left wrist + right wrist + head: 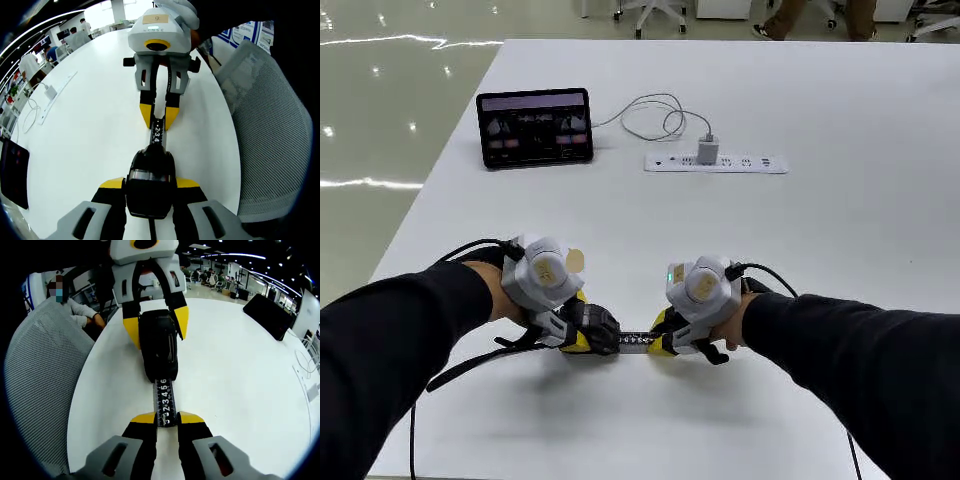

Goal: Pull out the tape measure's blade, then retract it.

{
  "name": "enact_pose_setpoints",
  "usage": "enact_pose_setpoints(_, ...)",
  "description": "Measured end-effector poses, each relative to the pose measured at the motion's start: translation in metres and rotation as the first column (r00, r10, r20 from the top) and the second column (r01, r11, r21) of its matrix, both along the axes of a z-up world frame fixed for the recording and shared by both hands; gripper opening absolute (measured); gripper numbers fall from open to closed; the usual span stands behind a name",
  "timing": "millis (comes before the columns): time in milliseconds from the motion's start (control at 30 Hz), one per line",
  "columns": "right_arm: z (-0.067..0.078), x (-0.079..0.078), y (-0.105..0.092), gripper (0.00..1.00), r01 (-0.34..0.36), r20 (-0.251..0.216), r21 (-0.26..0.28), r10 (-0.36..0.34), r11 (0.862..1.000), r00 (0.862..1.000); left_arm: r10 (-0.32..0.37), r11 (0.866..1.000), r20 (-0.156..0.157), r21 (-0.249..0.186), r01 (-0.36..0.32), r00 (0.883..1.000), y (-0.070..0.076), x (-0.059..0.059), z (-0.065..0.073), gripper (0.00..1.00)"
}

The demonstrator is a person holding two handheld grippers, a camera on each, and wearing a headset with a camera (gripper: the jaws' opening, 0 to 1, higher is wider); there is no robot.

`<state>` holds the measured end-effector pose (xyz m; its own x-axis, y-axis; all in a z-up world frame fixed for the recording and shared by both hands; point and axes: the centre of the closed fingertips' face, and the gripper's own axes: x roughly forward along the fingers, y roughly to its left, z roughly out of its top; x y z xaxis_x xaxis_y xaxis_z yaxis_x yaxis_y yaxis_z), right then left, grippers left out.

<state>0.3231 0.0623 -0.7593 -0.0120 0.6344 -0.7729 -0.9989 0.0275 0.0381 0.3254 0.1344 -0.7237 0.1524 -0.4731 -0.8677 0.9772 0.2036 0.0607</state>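
Far left on the table point(820, 120), a tablet point(535, 126); right of it, a power strip point(715, 162). At the near edge, left gripper point(588, 335) clamped on the black case point(597, 328). Facing it, right gripper point(660, 346) nipped narrow on the blade point(635, 341). Short stretch of blade drawn out between them, long axis left to right along the edge, tip toward the right. Just a pale strip from the head. Printed digits legible from the left gripper view point(157, 134) and the right gripper view point(163, 402). End hook probably hidden between the right jaws.
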Motion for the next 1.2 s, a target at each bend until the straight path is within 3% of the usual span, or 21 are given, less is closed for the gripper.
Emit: enact_pose_setpoints(1200, -0.001, 0.005, -0.033, 0.11, 0.023, 0.009, -0.023, -0.022, 0.999, 1.000, 0.005, 1.000, 0.004, 0.002, -0.005, 1.000, 0.001, 0.001, 0.000, 0.31)
